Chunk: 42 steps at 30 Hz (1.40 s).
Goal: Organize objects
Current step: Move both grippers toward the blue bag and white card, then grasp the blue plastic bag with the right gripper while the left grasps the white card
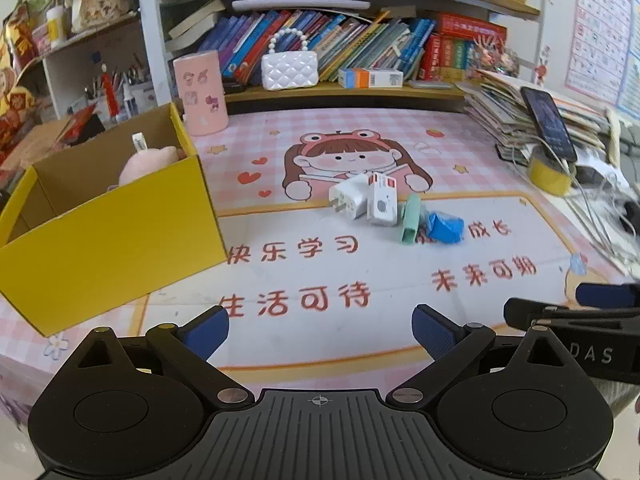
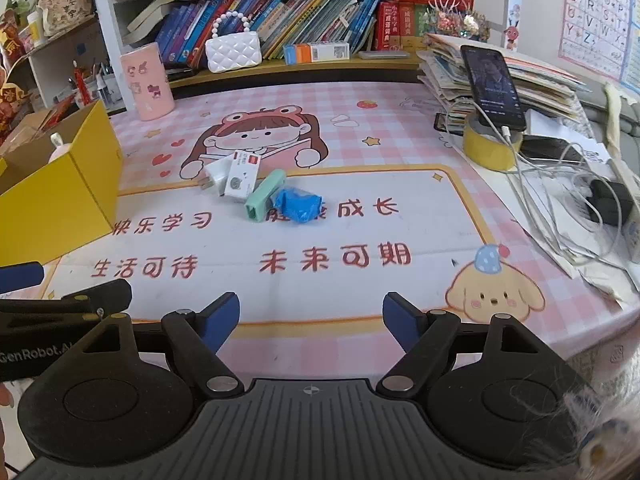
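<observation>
- Yellow cardboard box (image 1: 108,232) stands open at the left of the table (image 1: 360,320), with a pink plush toy (image 1: 150,164) inside it.
- Four small things lie in a close row mid-table: a white plug adapter (image 1: 350,200) touching a white carton with red marks (image 1: 383,199), then a mint green case (image 1: 411,218), then a crumpled blue wrapper (image 1: 444,227).
- Left gripper (image 1: 320,330) hovers low near the table's front edge, its blue-padded fingers (image 1: 208,332) spread wide and holding nothing.
- Right gripper (image 2: 311,318) is level beside it, fingers (image 2: 222,320) likewise spread and empty.
- Both are well apart from the row.
- A phone (image 2: 493,84) leans on a paper stack at the right, propped in a yellow tape roll (image 2: 490,148).
</observation>
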Tool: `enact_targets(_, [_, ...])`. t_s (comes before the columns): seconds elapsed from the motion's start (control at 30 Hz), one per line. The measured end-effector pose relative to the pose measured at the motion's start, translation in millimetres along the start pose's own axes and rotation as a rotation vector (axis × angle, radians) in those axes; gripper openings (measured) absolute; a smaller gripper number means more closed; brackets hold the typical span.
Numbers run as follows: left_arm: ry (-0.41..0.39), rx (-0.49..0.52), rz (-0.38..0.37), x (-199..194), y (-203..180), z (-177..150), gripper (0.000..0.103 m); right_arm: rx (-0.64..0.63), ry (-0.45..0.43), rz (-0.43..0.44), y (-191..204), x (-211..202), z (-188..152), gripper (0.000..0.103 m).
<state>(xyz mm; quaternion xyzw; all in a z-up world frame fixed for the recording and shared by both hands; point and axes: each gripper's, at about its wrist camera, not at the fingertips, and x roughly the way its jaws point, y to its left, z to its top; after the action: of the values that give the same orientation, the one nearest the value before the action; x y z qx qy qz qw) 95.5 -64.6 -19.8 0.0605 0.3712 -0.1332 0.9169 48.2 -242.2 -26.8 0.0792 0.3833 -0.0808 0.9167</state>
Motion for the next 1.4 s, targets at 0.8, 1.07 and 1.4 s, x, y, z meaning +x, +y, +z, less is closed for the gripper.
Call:
enact_targets(0.8, [0.006,-0.070,0.154,47.6,-30.6,42.9,0.100,-0.136,0.021,0.184,-29.1,87.9,51.8,0.075])
enact_targets(1.07, [0.026,-0.143,0.182,52.5,-25.4,49.4,0.100,-0.210,0.002,0.216,-23.7,128.2,70.1,0.074])
enact_targets(1.4, [0.021,-0.168,0.145,65.8,-29.2,64.5,0.100,-0.336,-0.012,0.275,-24.1,149.9,83.5,0.033])
